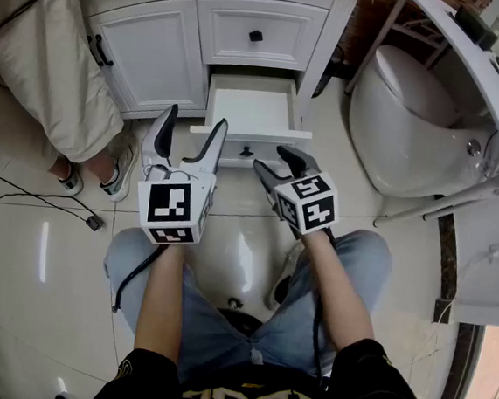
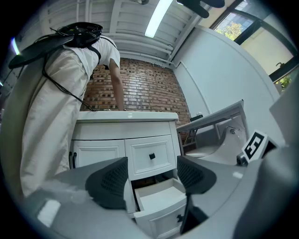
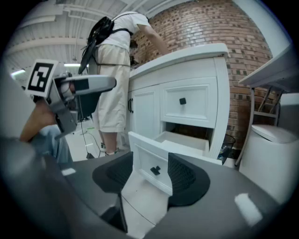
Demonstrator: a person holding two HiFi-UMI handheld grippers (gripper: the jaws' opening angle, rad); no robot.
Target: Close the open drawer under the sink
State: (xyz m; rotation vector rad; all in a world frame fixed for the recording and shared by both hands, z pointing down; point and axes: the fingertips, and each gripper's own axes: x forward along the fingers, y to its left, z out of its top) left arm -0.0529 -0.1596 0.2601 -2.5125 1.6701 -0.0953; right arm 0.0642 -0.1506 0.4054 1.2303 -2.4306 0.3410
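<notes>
The white vanity [image 1: 322, 43] has its lower drawer [image 1: 254, 111] pulled out and empty; its front panel [image 1: 237, 149] carries a small black knob [image 3: 155, 170]. My right gripper [image 1: 275, 159] is open, just in front of that panel. In the right gripper view [image 3: 149, 173] the panel and knob show in the gap between the jaws, and the pads press on nothing. My left gripper [image 1: 196, 121] is open and held level beside the drawer's left corner. From the left gripper view [image 2: 152, 179] the drawer [image 2: 161, 198] lies just beyond the wide-apart jaws.
A person in beige clothes [image 1: 44, 52] stands bent over the vanity at the left. A white toilet [image 1: 415, 122] sits to the right. The shut upper drawer [image 1: 256, 35] and a cabinet door [image 1: 154, 53] are above and left. A cable [image 1: 55, 211] crosses the tiled floor.
</notes>
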